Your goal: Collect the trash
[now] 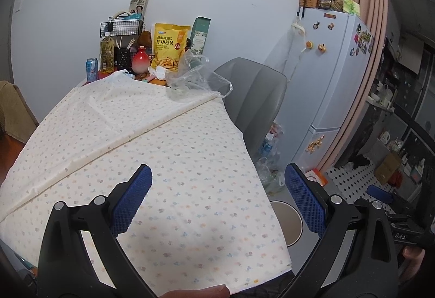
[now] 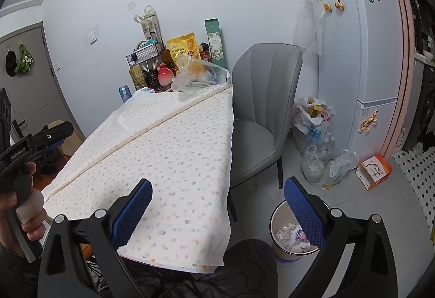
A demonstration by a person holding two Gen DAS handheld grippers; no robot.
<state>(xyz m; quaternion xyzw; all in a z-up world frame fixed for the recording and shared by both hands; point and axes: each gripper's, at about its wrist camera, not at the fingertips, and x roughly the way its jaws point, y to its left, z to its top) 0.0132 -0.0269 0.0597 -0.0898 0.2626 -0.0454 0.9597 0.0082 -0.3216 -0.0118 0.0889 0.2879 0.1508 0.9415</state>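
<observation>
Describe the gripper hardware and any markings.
Both the left gripper and right gripper have black angular frames, silver pivot bolts and blue diamond-textured pads. Seen from the right wrist camera, the left unit's body reads "GenRobot.AI". No cables or sleeves are visible.

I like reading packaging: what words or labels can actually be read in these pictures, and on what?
"原切薯条" and "NB": yellow snack bag.
"DAS": right gripper body, seen from the left wrist.
"GenRobot.AI": left gripper body, seen from the right wrist.
Blue can, tall green box, white carton: print too small to read.
</observation>
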